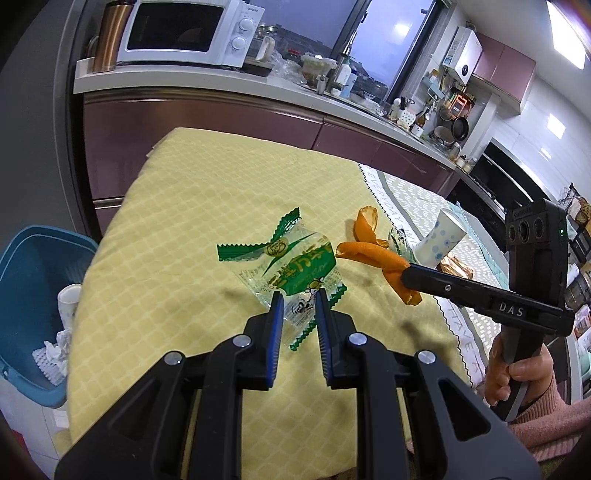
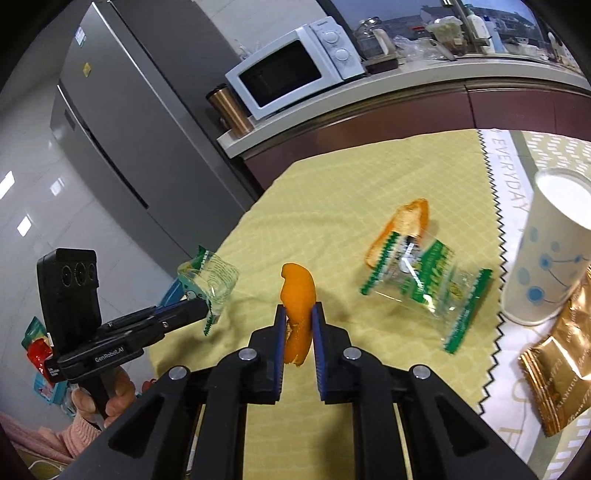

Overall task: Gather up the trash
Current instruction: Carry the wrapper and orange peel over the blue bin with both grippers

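Note:
My left gripper (image 1: 299, 295) is shut on a clear, green-edged candy wrapper (image 1: 291, 258), which hangs above the yellow tablecloth (image 1: 184, 229). In the right wrist view that gripper (image 2: 203, 306) and its wrapper (image 2: 208, 277) are at the left. My right gripper (image 2: 299, 310) is shut on a curled strip of orange peel (image 2: 299, 288); the left wrist view shows the same grip (image 1: 404, 275) with the peel (image 1: 369, 254) lifted off the cloth. A second wrapper (image 2: 424, 291) and another piece of peel (image 2: 406, 218) lie on the cloth.
A blue bin (image 1: 26, 280) stands on the floor left of the table, with a paper cup and tissue inside. A dotted paper cup (image 2: 546, 258) and gold packets (image 2: 557, 373) sit at the right on a white mat. Behind are cabinets, a microwave (image 1: 184, 31) and a fridge (image 2: 122, 122).

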### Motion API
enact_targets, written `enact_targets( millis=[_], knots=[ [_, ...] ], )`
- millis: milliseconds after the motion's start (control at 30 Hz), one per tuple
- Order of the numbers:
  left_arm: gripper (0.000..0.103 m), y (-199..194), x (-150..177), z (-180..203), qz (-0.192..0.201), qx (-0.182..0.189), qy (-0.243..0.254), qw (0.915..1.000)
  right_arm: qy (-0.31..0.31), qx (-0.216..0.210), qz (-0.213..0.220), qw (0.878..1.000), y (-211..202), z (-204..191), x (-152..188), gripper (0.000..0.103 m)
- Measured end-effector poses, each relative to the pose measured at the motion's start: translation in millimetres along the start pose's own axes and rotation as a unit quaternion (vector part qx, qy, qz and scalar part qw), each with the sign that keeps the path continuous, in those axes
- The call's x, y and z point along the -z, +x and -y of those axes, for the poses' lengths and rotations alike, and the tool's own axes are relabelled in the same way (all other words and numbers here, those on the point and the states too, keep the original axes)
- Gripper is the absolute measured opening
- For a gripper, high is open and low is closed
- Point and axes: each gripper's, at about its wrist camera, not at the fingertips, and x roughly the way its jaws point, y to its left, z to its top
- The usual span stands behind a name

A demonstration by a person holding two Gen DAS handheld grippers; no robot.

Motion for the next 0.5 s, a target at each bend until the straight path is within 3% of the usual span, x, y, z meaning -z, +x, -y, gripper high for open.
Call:
enact_targets(
  millis=[500],
  knots=[
    [0.018, -33, 9, -19, 0.02, -0.021, -0.007, 0.9996, -0.022, -0.04, -0.005, 0.999, 19, -29, -10, 0.012]
  ],
)
